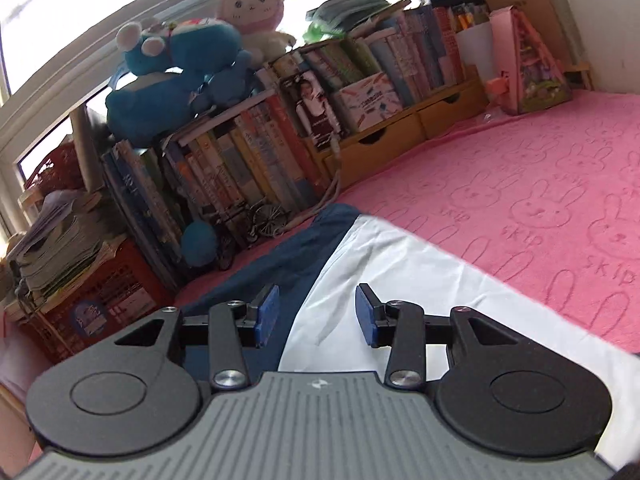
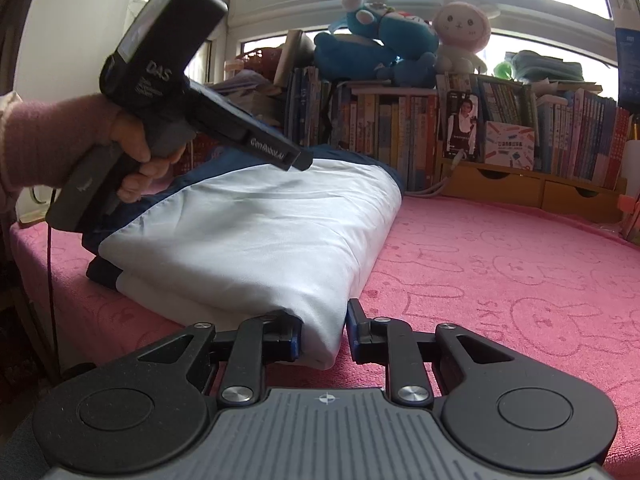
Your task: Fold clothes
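A folded white and navy blue garment of smooth fabric [image 2: 248, 236] lies on a pink fleece blanket embossed with rabbit outlines [image 2: 500, 272], near the blanket's left edge in the right wrist view. The right gripper [image 2: 323, 330], black with blue pads, sits low on the blanket with its jaws narrow, clamped on the garment's near folded corner. A hand in a pink knitted sleeve [image 2: 136, 152] holds the left gripper [image 1: 317, 314] above the garment's far end; its jaws stand partly apart with nothing between them, the cloth lying below. Behind the blanket runs a row of upright books [image 2: 400, 128], topped by blue and pink plush toys [image 2: 384, 44]
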{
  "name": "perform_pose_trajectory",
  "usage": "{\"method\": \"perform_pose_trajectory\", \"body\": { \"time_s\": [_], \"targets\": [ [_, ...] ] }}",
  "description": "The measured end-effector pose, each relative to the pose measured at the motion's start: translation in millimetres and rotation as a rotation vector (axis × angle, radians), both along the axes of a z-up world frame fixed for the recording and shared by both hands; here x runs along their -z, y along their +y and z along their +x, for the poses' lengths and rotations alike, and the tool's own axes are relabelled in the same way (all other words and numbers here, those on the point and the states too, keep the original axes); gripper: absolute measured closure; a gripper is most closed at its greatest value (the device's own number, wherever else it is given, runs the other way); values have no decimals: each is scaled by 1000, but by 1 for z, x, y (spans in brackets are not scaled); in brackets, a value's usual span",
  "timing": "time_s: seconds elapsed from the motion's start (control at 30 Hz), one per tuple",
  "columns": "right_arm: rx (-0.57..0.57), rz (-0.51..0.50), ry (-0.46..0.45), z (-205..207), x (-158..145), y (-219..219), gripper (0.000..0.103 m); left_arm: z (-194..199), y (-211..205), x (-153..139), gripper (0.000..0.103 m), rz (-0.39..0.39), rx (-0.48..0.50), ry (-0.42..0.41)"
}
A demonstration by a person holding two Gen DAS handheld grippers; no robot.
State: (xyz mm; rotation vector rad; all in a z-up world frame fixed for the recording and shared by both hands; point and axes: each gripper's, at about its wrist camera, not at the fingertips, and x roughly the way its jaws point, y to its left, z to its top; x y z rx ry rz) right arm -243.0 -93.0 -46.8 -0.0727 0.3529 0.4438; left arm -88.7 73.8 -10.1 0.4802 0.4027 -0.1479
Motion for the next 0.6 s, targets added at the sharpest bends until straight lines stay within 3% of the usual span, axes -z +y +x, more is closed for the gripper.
{"method": "perform_pose_trajectory", "body": {
  "time_s": [0.1,0.27,0.33,0.47,0.6],
  "targets": [
    [-19,30,27,4,3,-6,78,0,39,12,55,-89,-85,-3],
    [-69,66,74,11,1,-15,76,-2,73,12,53,-90,-221,-33],
    [-103,82,106,16,-2,-21,75,3,88,15,53,-135,-277,-10],
    [-225,172,264,30,-13,-49,71,10,98,17,55,-173,-298,38],
    [-325,337,437,48,-28,-94,60,15,105,19,54,-208,-286,77]
  ]
}}
